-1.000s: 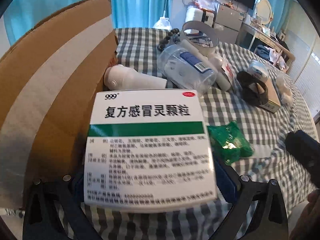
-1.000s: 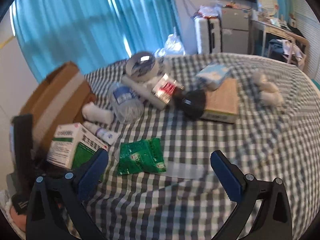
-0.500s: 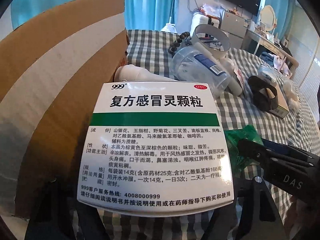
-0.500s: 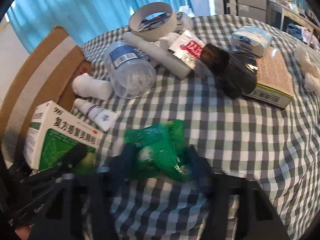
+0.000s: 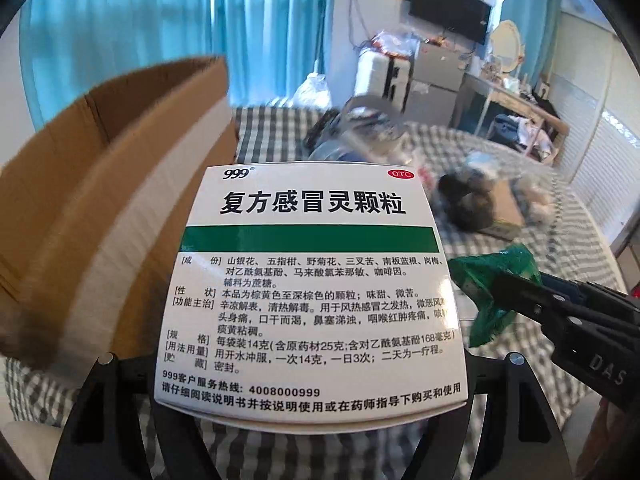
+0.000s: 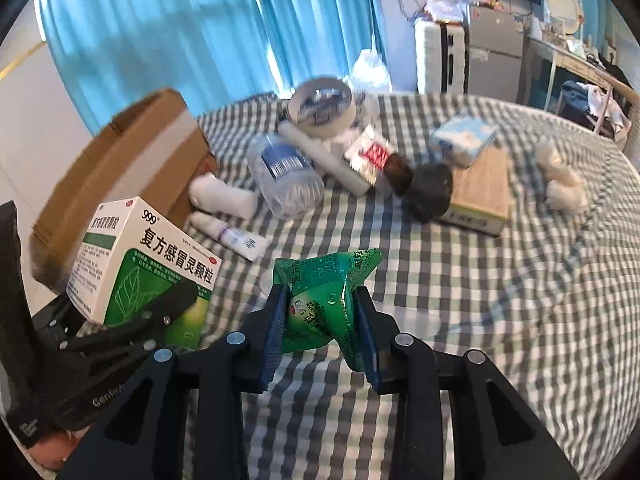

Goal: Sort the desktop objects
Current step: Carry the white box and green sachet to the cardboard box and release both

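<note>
Beside the cardboard box (image 6: 120, 168), the left tool (image 6: 176, 300) is clamping a white medicine carton (image 5: 308, 288) aloft. Right of that carton, the right tool (image 6: 320, 320) is pinching a crumpled green sachet (image 6: 324, 292) above the checked counter (image 6: 500, 300).

Green sachet (image 6: 324, 304), grey-checked tablecloth (image 6: 500, 300)

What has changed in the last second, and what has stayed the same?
The right gripper came down, closed on the green sachet and lifted it off the checkered tablecloth. The left gripper raised the medicine box it already held. The cardboard box and other clutter stayed put.
</note>
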`<state>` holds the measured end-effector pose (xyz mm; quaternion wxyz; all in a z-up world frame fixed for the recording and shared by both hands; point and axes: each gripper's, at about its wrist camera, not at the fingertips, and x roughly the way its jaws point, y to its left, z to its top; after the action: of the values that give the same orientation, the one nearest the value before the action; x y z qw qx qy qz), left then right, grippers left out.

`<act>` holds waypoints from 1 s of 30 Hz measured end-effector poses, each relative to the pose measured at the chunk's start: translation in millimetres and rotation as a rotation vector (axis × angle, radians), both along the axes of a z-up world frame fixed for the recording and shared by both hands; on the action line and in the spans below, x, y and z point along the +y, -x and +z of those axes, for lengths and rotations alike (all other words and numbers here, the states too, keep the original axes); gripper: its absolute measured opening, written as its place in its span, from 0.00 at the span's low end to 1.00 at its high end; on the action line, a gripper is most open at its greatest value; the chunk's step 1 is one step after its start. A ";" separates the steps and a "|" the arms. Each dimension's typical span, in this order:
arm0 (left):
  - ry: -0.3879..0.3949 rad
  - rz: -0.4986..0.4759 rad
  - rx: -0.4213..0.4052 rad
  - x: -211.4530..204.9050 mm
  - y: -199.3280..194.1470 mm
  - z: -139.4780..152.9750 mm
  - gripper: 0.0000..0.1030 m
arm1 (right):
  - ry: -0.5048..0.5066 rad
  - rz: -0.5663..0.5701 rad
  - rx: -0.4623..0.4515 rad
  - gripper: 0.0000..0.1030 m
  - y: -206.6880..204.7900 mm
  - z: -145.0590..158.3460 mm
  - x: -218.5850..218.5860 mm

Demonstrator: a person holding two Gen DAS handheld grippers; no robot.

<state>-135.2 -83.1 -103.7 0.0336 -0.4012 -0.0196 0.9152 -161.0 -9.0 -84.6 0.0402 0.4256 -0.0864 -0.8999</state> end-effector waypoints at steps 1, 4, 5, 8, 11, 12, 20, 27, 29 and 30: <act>-0.003 -0.010 0.022 1.3 -6.5 9.4 0.75 | -0.004 -0.009 0.012 0.32 -3.1 7.5 -0.9; -0.005 -0.010 0.063 0.3 -21.1 31.3 0.75 | 0.001 -0.014 0.059 0.32 -16.9 29.7 -8.4; -0.015 -0.006 0.078 -1.7 -25.4 39.8 0.75 | 0.001 -0.011 0.066 0.32 -21.1 35.3 -11.5; -0.037 0.018 0.123 -10.2 -35.3 65.3 0.75 | -0.006 -0.001 0.115 0.32 -40.6 58.2 -18.5; -0.061 0.038 0.161 -20.7 -43.9 92.2 0.75 | -0.007 0.018 0.158 0.32 -51.8 79.1 -30.5; -0.067 0.043 0.173 -25.0 -45.9 100.2 0.75 | -0.003 0.026 0.177 0.32 -55.6 88.3 -34.8; -0.077 0.085 0.215 -83.4 -48.3 143.0 0.76 | -0.024 0.122 0.278 0.32 -57.6 143.0 -78.9; -0.046 0.184 0.181 -156.9 -23.8 148.7 0.76 | 0.010 0.258 0.295 0.32 -19.7 162.6 -134.8; -0.039 0.207 0.162 -175.1 -14.0 143.4 0.76 | 0.031 0.286 0.280 0.33 -2.4 159.8 -151.4; -0.037 0.214 0.155 -181.9 -12.0 140.3 0.76 | 0.045 0.297 0.271 0.32 5.9 157.9 -159.1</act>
<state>-123.2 -265.0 36.6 -0.0551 -0.3243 -0.0766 0.9412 -166.8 -168.1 73.3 0.1931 0.3075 -0.0366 -0.9310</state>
